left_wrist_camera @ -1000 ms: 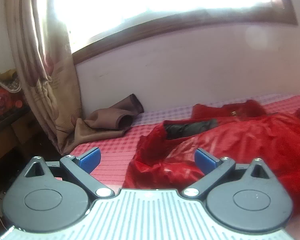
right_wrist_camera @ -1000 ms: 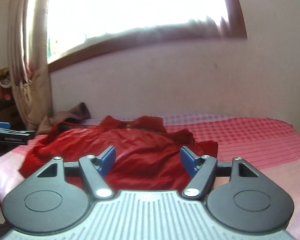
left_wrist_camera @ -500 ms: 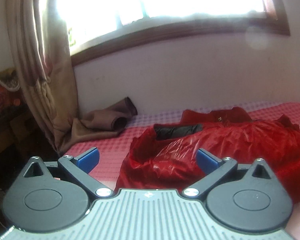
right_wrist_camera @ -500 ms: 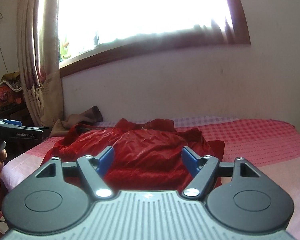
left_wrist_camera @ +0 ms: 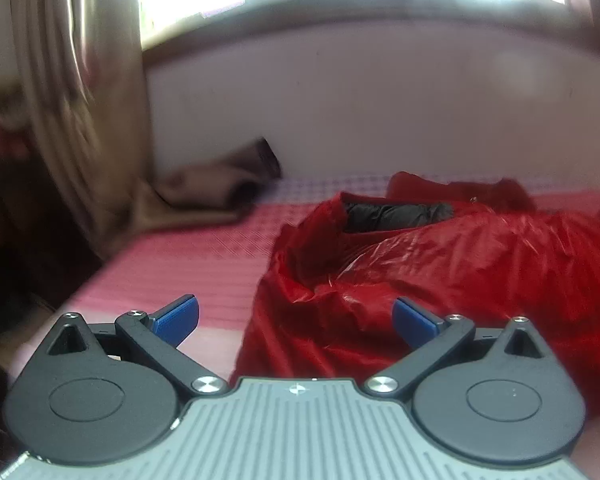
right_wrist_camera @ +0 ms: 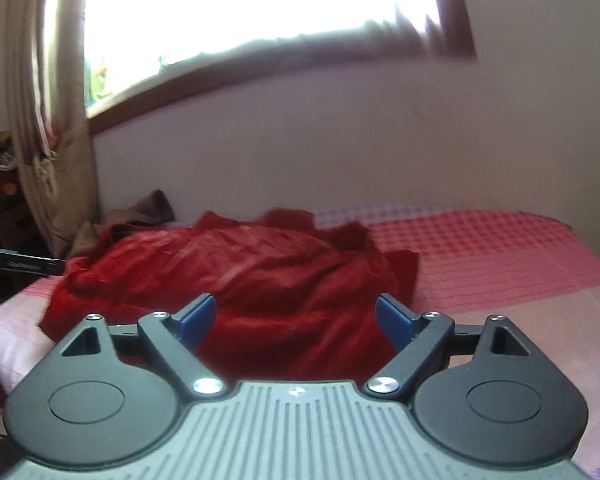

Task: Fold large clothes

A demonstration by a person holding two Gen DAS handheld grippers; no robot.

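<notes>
Holding both the left gripper (left_wrist_camera: 294,316) and right gripper (right_wrist_camera: 296,314) with jaws spread and empty, I risk the slick red jacket (right_wrist_camera: 236,272) at frame centre slipping out, being crumpled.

A left gripper (left_wrist_camera: 296,320) with blue pads spread wide, holding nothing, above a pink checked bed (left_wrist_camera: 204,256). A crumpled red jacket (left_wrist_camera: 440,264) with dark lining lies ahead. Blurred brown cloth (left_wrist_camera: 220,184), possibly clothing, sits by a curtain (left_wrist_camera: 80,92).

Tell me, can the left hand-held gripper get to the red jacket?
Probably yes. The left hand-held gripper is open, and the red jacket lies on the bed just ahead, with nothing between.
</notes>
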